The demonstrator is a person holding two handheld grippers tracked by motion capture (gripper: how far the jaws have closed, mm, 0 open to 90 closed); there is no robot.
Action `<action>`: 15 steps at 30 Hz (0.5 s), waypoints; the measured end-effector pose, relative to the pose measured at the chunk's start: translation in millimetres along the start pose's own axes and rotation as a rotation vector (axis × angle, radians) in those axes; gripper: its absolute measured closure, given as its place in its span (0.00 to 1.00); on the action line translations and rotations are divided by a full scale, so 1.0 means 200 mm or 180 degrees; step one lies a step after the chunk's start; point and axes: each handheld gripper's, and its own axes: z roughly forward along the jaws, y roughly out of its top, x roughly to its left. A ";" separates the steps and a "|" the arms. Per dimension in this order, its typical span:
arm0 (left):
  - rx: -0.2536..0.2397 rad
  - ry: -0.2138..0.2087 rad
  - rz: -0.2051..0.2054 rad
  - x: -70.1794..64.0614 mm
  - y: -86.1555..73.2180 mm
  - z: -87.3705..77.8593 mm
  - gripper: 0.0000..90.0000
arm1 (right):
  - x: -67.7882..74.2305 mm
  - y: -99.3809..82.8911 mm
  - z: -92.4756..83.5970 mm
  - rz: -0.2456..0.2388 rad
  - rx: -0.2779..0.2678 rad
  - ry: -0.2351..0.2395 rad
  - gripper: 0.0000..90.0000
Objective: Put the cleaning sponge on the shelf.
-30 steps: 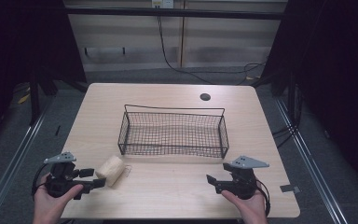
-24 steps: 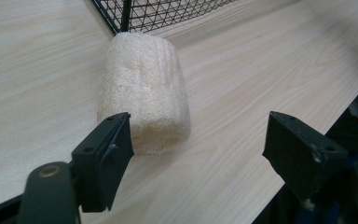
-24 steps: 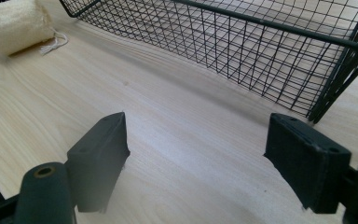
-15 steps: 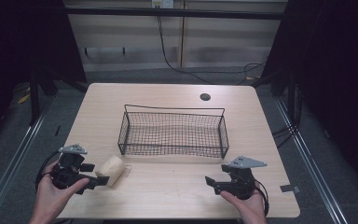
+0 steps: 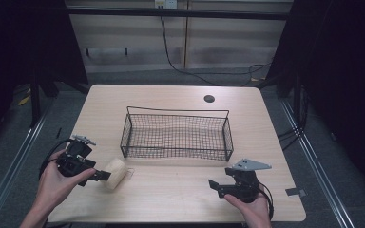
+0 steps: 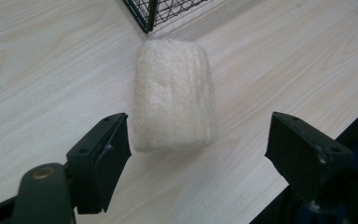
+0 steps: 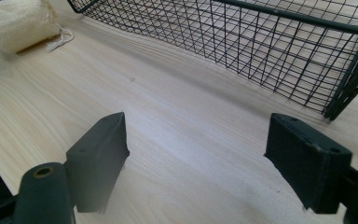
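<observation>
A cream loofah-like sponge block (image 5: 115,172) (image 6: 175,95) lies on the wooden table (image 5: 171,190) just off the near left corner of a black wire basket (image 5: 177,134). My left gripper (image 5: 100,175) (image 6: 198,149) is open right in front of the sponge, its jaws reaching to the block's near end, one on each side. My right gripper (image 5: 215,186) (image 7: 198,154) is open over bare table near the front right, nothing between its jaws. The sponge (image 7: 16,23) shows far off in the right gripper view, with a loose string.
The basket (image 7: 261,46) stands empty mid-table, its near corner (image 6: 154,11) just beyond the sponge. A round cable hole (image 5: 209,99) sits near the table's far edge. The table's front edge runs close behind both hands.
My left gripper has moved forward and toward the sponge, and its jaws now flank the block's near end. The right gripper has stayed almost still.
</observation>
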 end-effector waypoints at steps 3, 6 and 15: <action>0.0018 -0.0111 0.0028 0.02 0.04 0.01 0.19 | 0.00 0.00 0.00 -0.0009 0.0003 0.0004 0.23; 0.0142 -0.0109 -0.0039 0.03 0.07 0.03 0.19 | 0.00 0.00 0.00 -0.0007 0.0012 0.0004 0.23; 0.0359 -0.0045 -0.0054 0.05 0.14 0.05 0.27 | 0.00 0.00 0.00 -0.0002 0.0053 -0.0012 0.23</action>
